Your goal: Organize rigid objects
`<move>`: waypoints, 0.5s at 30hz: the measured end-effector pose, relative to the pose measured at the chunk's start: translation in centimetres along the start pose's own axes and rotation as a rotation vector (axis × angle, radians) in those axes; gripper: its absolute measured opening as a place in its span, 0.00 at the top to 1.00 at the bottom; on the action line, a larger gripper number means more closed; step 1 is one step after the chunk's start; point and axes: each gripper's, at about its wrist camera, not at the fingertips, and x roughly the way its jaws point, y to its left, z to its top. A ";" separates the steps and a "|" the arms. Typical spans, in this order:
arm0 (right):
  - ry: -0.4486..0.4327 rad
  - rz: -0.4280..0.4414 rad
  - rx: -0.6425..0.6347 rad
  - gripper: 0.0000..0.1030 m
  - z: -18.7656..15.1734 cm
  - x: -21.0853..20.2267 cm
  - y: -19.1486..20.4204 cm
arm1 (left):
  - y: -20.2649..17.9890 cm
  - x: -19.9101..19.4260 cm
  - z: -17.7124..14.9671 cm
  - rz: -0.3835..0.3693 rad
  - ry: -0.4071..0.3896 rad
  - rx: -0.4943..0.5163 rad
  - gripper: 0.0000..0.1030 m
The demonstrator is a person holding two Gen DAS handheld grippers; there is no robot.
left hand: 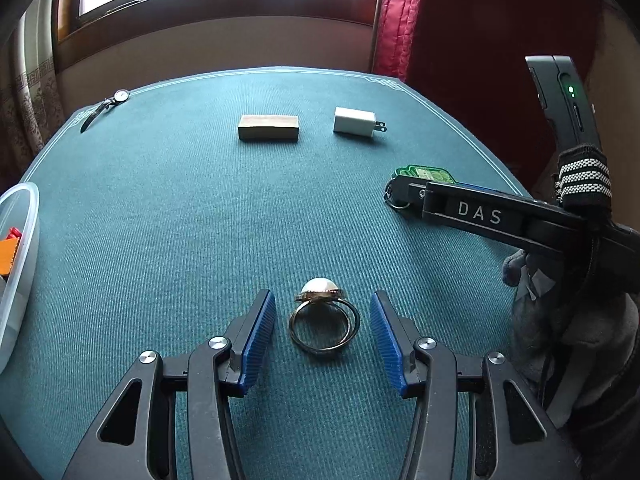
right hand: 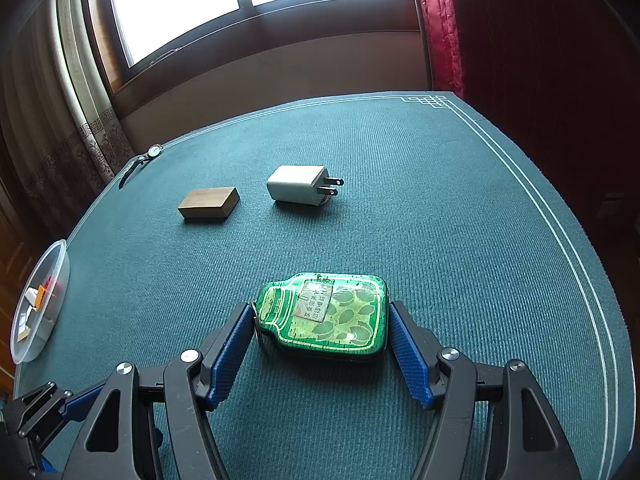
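Ring [left hand: 323, 321] with a pale round stone lies on the green table mat [left hand: 200, 220], right between the 2 blue pads of our left gripper [left hand: 323, 336]. Those fingers are spread wide, with a clear gap to the ring on each side, so nothing is gripped there. The ring's band faces the camera and the stone sits at its far side.

Our right gripper [right hand: 322, 344] is also spread apart, straddling a green bottle-shaped tin [right hand: 326, 312] that lies flat on the mat. The left pad [right hand: 232, 344] sits right against the tin's neck end and the right pad [right hand: 408, 352] is just beside its base; we cannot tell whether either pad truly touches. In the left wrist view this gripper reaches in from the right side, held by a gloved hand [left hand: 576, 320].

Farther back on the mat rest a small wooden block [left hand: 268, 128] and, just to its right, a white charger plug [left hand: 357, 121] with 2 prongs pointing right. A wristwatch [left hand: 105, 107] lies at the far left edge. A clear plastic bowl [right hand: 24, 344] stands at the left edge, holding a few small orange, red and white items.
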 end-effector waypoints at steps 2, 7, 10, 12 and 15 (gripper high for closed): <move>0.000 0.000 0.000 0.31 0.0 0.0 0.0 | -0.2 0.1 -0.1 0.011 -0.005 0.013 0.54; 0.000 0.001 -0.001 0.31 0.0 0.0 0.0 | 0.2 -0.1 -0.2 0.013 -0.012 0.005 0.67; -0.002 0.007 -0.002 0.31 -0.1 -0.1 0.0 | 0.3 -0.3 -0.3 0.018 -0.017 0.006 0.67; -0.003 0.012 -0.002 0.31 -0.1 -0.2 0.0 | 0.5 -0.6 -0.3 0.024 -0.025 0.004 0.67; -0.005 0.017 -0.002 0.31 -0.1 -0.3 0.0 | 0.9 -1.3 -0.2 0.045 -0.049 -0.003 0.67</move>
